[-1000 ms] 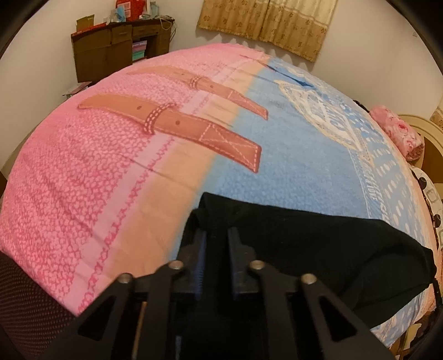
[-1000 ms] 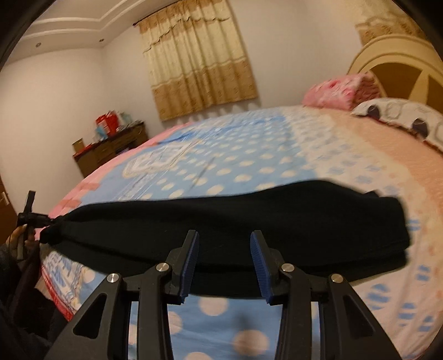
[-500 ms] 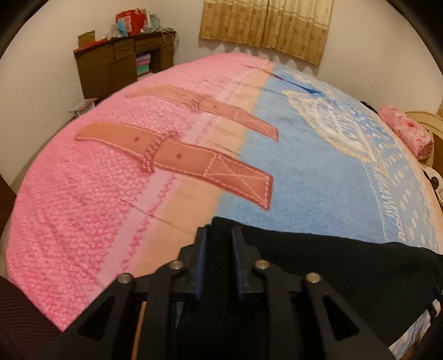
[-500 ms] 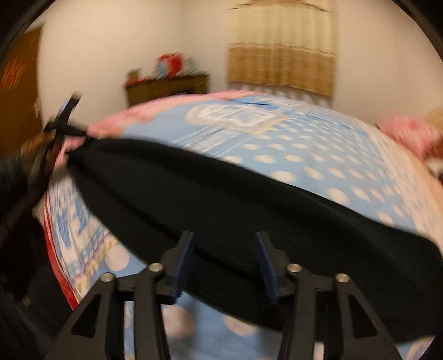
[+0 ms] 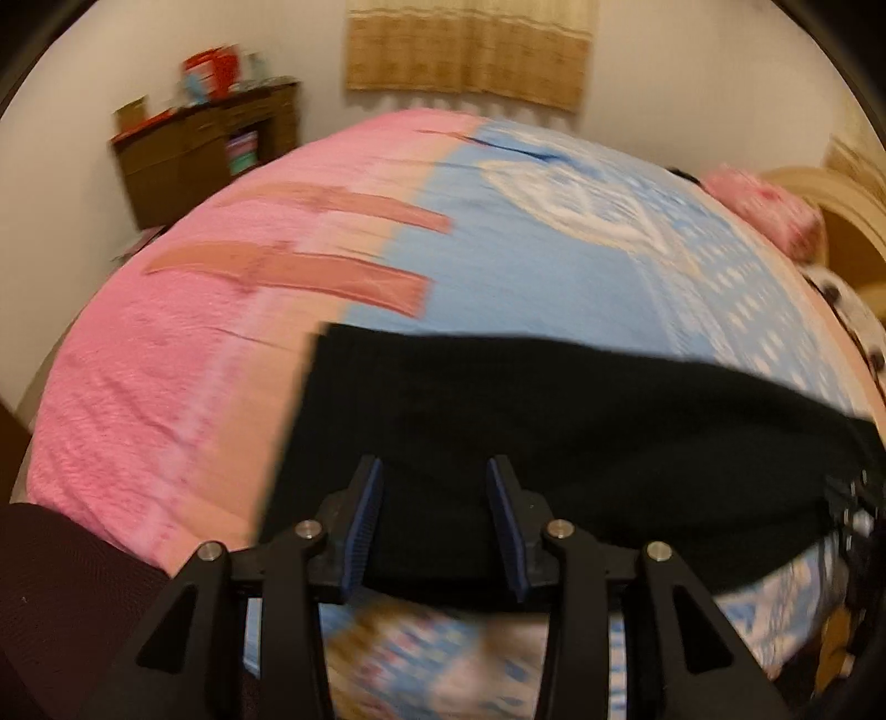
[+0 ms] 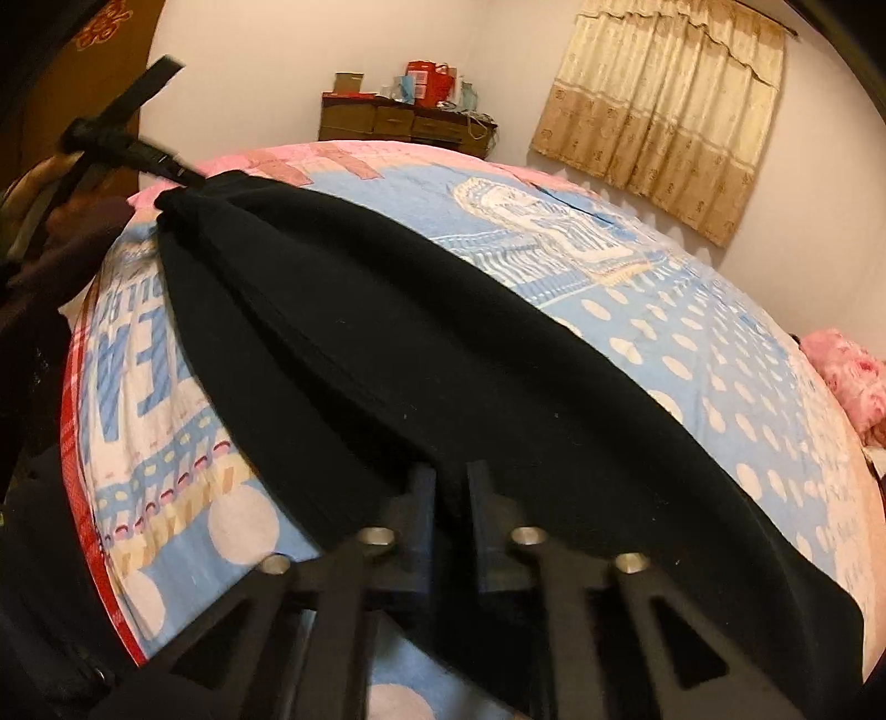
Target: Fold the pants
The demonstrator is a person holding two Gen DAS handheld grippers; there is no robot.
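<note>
The black pants (image 5: 554, 443) lie as a long folded band across the near part of the bed (image 5: 194, 387). My left gripper (image 5: 434, 487) is open, its blue-padded jaws apart over the pants' near edge, holding nothing. In the right wrist view the pants (image 6: 443, 343) stretch from the far left end to the near right. My right gripper (image 6: 449, 487) has its jaws close together, pinching the pants' near edge. The left gripper also shows in the right wrist view (image 6: 183, 183) at the pants' far end.
The bed has a pink and blue patterned cover. A brown dresser (image 5: 205, 149) with red items stands by the far wall, next to a beige curtain (image 5: 470, 50). A pink pillow (image 5: 769, 216) and a wooden headboard (image 5: 853, 210) are at the right.
My left gripper has opened and let go of the pants' end, with more of the pants now in its view. My right gripper has closed on the pants' near edge and swung left.
</note>
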